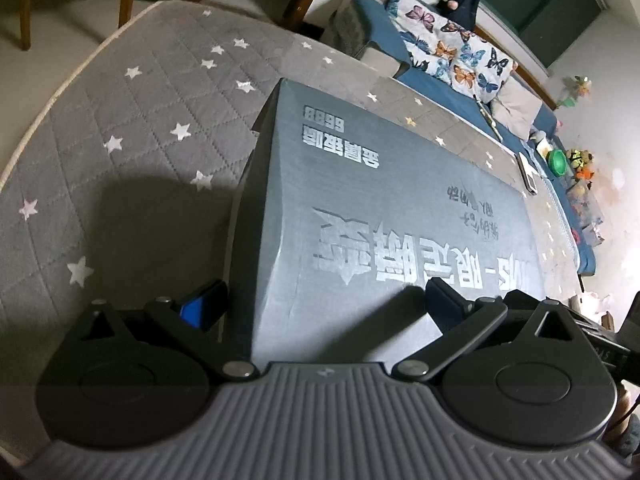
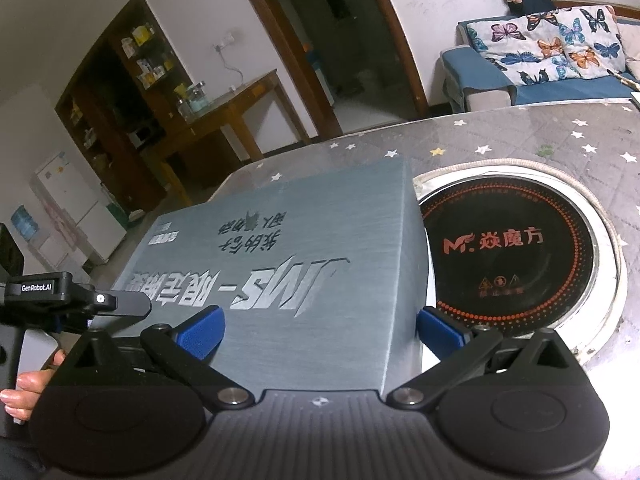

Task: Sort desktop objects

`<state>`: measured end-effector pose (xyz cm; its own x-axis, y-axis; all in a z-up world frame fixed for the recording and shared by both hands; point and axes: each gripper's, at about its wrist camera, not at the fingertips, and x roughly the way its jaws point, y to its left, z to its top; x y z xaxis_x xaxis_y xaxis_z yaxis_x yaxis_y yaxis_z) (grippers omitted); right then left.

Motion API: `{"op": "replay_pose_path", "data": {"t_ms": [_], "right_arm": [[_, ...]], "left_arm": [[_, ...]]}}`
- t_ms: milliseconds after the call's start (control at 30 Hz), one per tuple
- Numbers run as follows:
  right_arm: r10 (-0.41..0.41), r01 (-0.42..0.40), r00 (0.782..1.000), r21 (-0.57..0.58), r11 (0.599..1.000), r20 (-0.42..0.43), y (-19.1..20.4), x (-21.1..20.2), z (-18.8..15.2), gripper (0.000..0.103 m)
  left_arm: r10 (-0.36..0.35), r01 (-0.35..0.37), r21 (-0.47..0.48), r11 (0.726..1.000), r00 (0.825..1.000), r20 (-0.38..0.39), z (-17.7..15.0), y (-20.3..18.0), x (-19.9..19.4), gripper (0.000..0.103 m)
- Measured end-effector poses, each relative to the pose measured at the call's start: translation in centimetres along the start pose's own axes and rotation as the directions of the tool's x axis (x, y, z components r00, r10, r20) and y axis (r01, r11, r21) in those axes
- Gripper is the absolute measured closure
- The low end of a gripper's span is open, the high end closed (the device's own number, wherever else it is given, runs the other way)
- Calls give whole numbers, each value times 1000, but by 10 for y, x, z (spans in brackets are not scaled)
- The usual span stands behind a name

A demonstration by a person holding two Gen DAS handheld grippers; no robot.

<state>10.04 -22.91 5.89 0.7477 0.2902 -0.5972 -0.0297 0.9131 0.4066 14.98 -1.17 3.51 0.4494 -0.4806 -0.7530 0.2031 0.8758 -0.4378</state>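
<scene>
While lying flat on the star-patterned table cover (image 1: 132,128), grey box (image 1: 400,208) sitting with one end just beside the round induction cooktop (image 2: 508,248). Left gripper (image 1: 324,300) spreading wide around the box's near corner. Right gripper (image 2: 320,330) straddling its other near end, blue pads (image 2: 200,332) apparently touching; firm pinch unclear.

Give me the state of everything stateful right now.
Box: closed, flat on the table, one end over the cooktop's rim.
Cooktop: bare, looks off.
Left gripper: open, fingers either side of the box.
Right gripper: open, fingers either side of the box.
</scene>
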Motion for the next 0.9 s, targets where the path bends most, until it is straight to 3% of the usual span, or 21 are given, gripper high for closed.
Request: {"op": "replay_pose_path", "data": {"t_ms": [900], "right_arm": [[-38, 38, 999, 6, 999, -33, -16, 28, -14, 0]], "left_arm": [[-40, 35, -87, 996, 998, -50, -8, 41, 45, 0]]}}
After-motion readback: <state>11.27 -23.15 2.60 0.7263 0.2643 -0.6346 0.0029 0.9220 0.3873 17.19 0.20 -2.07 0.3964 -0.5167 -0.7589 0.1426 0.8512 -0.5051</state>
